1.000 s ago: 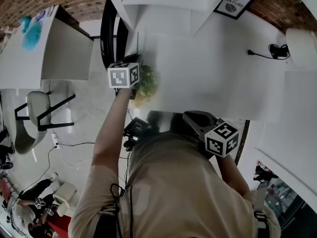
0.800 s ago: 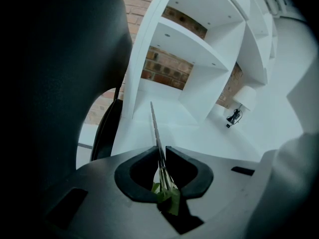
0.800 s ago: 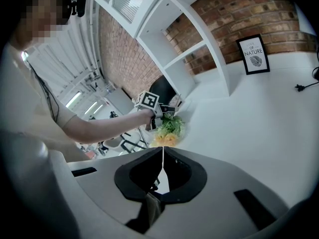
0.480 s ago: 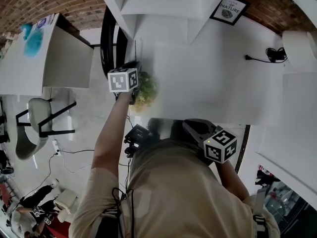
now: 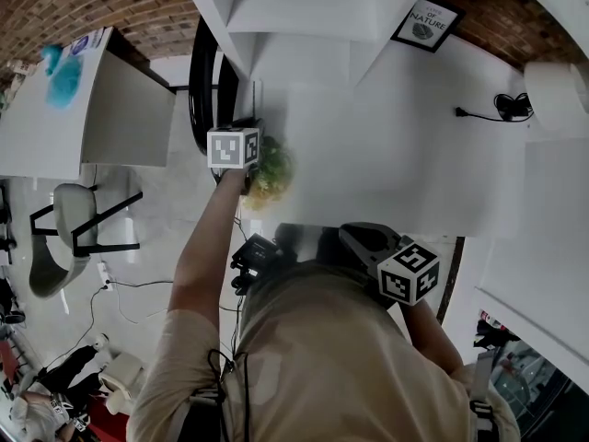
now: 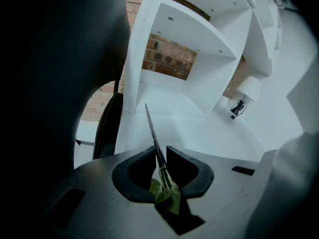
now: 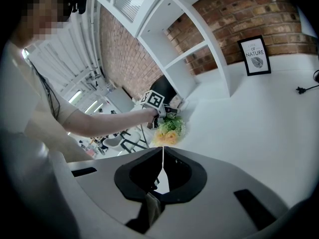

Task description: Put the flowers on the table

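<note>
Two grippers show in the head view. Your left gripper (image 5: pixel 247 134) reaches out at arm's length to the left corner of the white table (image 5: pixel 396 145). The flowers (image 5: pixel 269 171), a small yellow and green bunch, sit just beside its marker cube, over the table's edge. Your right gripper (image 5: pixel 354 236) hangs close to your body at the table's near edge, well apart from the bunch. A framed print (image 5: pixel 424 21) stands at the back of the table, and a black cable (image 5: pixel 488 110) lies near the far right.

In the left gripper view, a thin dark stem (image 6: pixel 152 128) runs straight up between the two jaw tips and points toward the white shelves (image 6: pixel 199 44). Green leaves (image 6: pixel 167 193) bunch up just behind the tips. The jaws are easing apart at this moment, yet the tips are close on either side of the stem and appear to press on it, so the claw has the flowers by the stem.

In the right gripper view, your right claw is closed: the tips meet, with only a hairline slit below them, and nothing is between them. Beyond the tips you see the yellow blooms at the table's corner, with your left gripper right behind them. Whether the blooms rest on the tabletop cannot be told from here.
</note>
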{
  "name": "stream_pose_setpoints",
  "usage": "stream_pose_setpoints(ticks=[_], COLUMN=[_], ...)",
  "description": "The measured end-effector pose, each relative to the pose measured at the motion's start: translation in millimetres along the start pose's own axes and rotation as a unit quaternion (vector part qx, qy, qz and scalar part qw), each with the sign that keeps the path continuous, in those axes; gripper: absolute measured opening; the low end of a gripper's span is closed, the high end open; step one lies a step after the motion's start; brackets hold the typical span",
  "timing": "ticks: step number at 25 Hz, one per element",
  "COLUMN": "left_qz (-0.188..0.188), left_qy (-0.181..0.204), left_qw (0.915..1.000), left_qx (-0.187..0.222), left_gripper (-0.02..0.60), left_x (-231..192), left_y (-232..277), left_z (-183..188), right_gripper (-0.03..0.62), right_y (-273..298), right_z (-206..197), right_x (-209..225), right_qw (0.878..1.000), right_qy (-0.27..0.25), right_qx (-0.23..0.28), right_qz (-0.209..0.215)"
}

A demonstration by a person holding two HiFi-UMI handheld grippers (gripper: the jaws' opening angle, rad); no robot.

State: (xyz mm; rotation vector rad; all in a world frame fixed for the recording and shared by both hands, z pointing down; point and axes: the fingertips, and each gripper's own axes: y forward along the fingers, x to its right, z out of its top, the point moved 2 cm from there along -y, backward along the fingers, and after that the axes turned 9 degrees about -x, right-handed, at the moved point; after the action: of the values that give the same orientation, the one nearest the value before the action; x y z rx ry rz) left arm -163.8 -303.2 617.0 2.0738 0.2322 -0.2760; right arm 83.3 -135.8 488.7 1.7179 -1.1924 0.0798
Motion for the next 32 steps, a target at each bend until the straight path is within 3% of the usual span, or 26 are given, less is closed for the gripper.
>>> stream_pose_setpoints(ticks=[9, 14, 23, 32], left_qz=[0.017, 0.022, 0.030, 0.027], left_qy=[0.032, 0.054, 0.049, 0.066], left_qw=[0.9993, 0.9979, 0.9982, 0.9975], left_qx=[-0.014, -0.026, -0.013, -0.004], left_gripper=[0.066, 0.150, 0.216, 0.222], left_x=[-1.4, -0.7, -1.1, 7.0], left_y=[5.9, 7.2, -1.3, -10.8], left_z=[-0.6, -2.0, 1.6, 6.7], right_gripper=[0.023, 0.023, 0.023, 0.023], right_y=[2.0, 2.7, 4.5, 6.5], right_z=[0.7, -1.0, -0.1, -0.3], right_x=[0.2, 1.2, 0.6, -1.5], right_qw=[1.000, 1.000, 1.000, 1.000], right_qy=[0.001, 0.003, 0.001, -0.001], right_qx=[-0.001, -0.002, -0.001, 0.000], right_qz=[0.004, 0.003, 0.005, 0.008])
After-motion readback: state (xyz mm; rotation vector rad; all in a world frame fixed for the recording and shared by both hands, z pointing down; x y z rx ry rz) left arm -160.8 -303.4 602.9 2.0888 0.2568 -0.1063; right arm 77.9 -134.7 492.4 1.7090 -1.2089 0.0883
